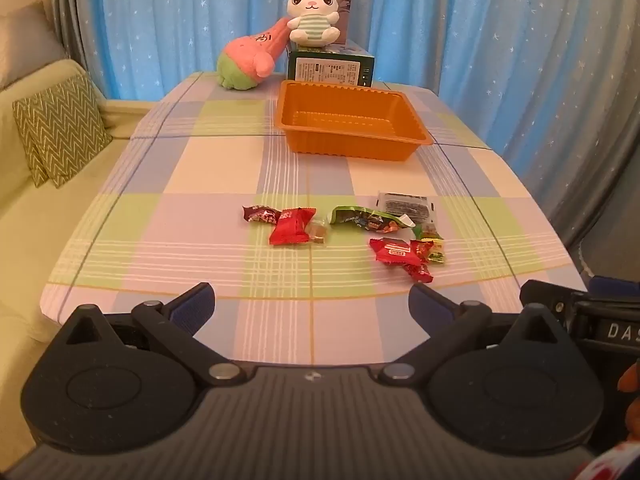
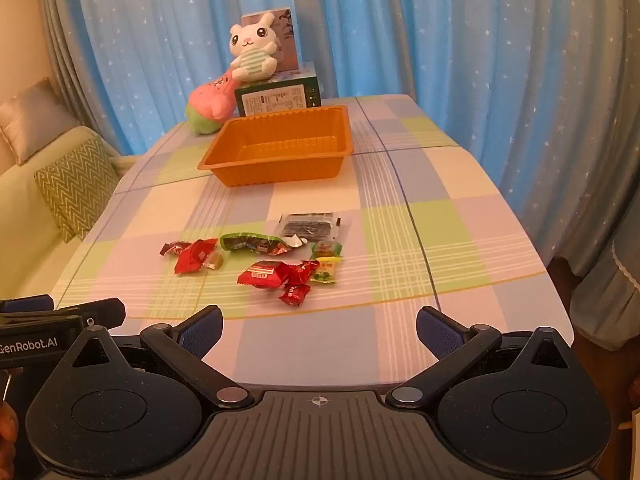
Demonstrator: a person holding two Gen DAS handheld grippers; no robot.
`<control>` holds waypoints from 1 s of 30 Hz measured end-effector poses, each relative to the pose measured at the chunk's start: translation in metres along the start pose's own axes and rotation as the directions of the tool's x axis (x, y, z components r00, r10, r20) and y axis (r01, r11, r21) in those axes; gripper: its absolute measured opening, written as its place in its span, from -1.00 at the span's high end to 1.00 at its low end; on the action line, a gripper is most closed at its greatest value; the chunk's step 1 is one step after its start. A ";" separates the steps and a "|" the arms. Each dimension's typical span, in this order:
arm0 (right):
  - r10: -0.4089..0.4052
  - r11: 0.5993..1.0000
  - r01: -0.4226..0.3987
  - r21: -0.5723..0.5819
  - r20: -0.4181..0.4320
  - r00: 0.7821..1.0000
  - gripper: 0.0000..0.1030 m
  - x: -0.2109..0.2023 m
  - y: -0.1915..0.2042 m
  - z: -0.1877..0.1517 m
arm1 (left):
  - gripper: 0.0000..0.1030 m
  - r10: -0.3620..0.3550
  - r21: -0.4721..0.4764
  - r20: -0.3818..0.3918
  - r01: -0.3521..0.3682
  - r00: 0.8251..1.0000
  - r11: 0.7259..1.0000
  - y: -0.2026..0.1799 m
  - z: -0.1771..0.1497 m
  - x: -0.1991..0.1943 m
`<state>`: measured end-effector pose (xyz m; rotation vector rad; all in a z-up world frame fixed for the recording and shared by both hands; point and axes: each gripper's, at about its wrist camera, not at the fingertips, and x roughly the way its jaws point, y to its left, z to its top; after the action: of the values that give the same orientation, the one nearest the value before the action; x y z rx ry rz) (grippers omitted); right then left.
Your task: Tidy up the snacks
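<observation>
My left gripper [image 1: 312, 300] hangs spread wide and empty over the near table edge; my right gripper [image 2: 319, 330] is likewise spread and empty, just beside it. The snacks [image 1: 344, 232] lie straight ahead of both, scattered in a band running across my reach. The red packet cluster [image 2: 276, 276] sits nearest my right gripper, slightly left of its centre line, so I judge that hand better placed. Beyond the snacks, across bare cloth, the orange tray [image 1: 416, 136] stands empty, its long side crosswise. The table [image 2: 480, 240] leaves open room all round, with no obstacle between
</observation>
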<state>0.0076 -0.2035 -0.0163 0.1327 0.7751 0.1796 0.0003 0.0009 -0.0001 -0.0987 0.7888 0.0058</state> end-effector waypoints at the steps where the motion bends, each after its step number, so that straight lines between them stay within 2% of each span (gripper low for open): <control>1: -0.002 1.000 0.002 -0.001 -0.001 1.000 -0.99 0.000 0.000 0.000 | -0.99 -0.011 -0.005 -0.004 0.011 1.000 1.000 0.000 0.000 0.000; 5: 0.001 1.000 -0.001 -0.003 0.001 1.000 -0.99 0.000 0.001 0.000 | -0.99 -0.037 -0.012 -0.010 0.037 0.999 0.999 -0.001 -0.001 0.000; 9: 0.000 1.000 0.000 -0.003 0.002 1.000 -0.99 0.000 0.001 -0.001 | -0.99 -0.028 -0.018 -0.006 0.028 1.000 0.999 0.008 -0.004 0.001; 30: -0.004 1.000 0.004 -0.012 0.002 1.000 -0.99 0.002 -0.001 0.000 | -0.99 -0.025 -0.003 -0.007 0.025 1.000 1.000 -0.001 0.000 0.003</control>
<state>0.0092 -0.2039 -0.0179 0.1205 0.7724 0.1806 0.0024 -0.0003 -0.0015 -0.1113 0.7946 -0.0167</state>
